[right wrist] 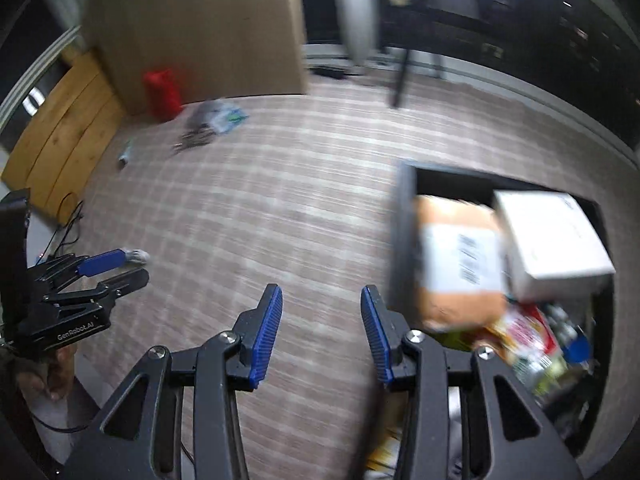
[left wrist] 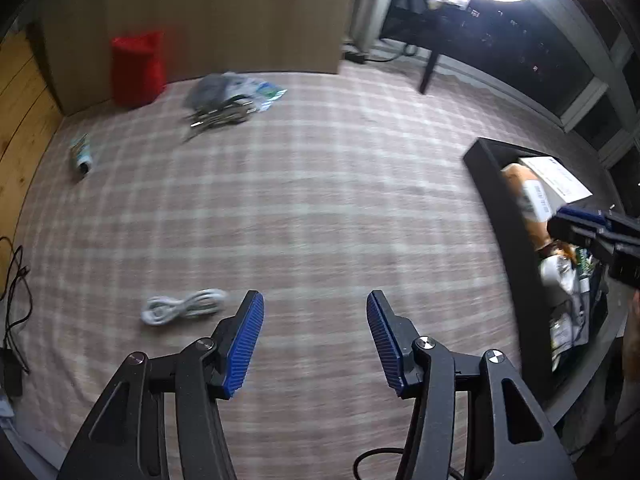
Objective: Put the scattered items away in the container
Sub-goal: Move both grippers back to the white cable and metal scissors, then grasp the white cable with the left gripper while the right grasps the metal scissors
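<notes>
Our left tool (left wrist: 315, 334) and right tool (right wrist: 321, 330) share one build: black linkage arms with triangular cut-outs, round silver screws at the pivots, and ribbed blue pads (left wrist: 245, 346) lining each finger. In the right wrist view, white "GenRobot.AI" lettering runs along our left tool's black body, below its blue-padded fingers.

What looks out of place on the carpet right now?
Loose items outside the black bin: a white cable coiled near the left claw, a small tube lying on its side, and a grey pile by the red bag.
</notes>
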Demonstrator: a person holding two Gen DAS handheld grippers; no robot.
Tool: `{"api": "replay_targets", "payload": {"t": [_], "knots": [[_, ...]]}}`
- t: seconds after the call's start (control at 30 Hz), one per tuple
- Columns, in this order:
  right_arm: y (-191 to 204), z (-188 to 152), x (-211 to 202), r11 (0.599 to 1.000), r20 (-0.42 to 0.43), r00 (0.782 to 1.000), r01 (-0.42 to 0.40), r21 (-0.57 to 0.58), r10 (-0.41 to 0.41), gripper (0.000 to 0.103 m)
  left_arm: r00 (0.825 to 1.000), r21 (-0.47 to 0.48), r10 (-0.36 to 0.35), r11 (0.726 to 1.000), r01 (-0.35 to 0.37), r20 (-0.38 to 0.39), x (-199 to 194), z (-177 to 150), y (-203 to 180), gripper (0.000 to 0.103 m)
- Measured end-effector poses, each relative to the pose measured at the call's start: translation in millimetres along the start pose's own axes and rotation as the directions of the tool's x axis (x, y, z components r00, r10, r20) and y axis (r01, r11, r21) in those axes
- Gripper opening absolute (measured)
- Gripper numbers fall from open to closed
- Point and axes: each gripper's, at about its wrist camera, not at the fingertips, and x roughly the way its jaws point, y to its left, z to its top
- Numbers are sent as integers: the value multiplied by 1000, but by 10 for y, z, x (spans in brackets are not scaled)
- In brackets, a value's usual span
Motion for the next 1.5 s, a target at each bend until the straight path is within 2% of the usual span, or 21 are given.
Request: {"api": "replay_targets", "payload": {"t": [0.07,0.17,0.3,0.43,0.5,0.7,0.93,1.07,1.17,1.3,1.4,1.5], "knots": [[183,106,75,998,-2,1000,-22,-50,22,40,1000,33,-16,999,16,-7,-22,-29,171,53],[501,296,186,985,1,999,-53,-164,54,40,1000,121,2,993,0,-12,-52,-67,360,54],[882,561,342,944,-8,995,-98,-316,101,40,999,214,-1,977,12,-51,-37,-90,610,54],[1226,791,596,880,-26,996,-87,-466,84,41,996,308,39,951,-11,-85,68,-117,735,54],[1348,894,741,852,-42,996,-87,-517,77,41,994,343,33,939,5,-106,148,-128,751,54],[1554,1212,1160,786,-90,995,-87,-613,40,41,988,419,40,908,26,-148,410,-67,746,54],[1656,1668,1521,733,-131,986,-162,-661,100,41,988,442,-8,894,77,-155,571,95,747,54],[1816,1831,1770,671,-180,974,-226,-706,139,43,984,444,-27,890,104,-175,652,112,767,52],[1960,1894,1948,629,-190,973,-231,-742,133,45,982,436,-52,891,129,-183,663,136,804,51],[2111,1935,2174,576,-200,976,-213,-789,87,45,978,432,-75,889,154,-195,674,130,859,53],[2177,1951,2261,548,-190,980,-195,-814,67,47,976,420,-90,892,168,-198,677,123,894,52],[2184,2007,2309,563,-234,969,-240,-791,83,47,976,418,-99,892,173,-194,677,126,899,50]]}}
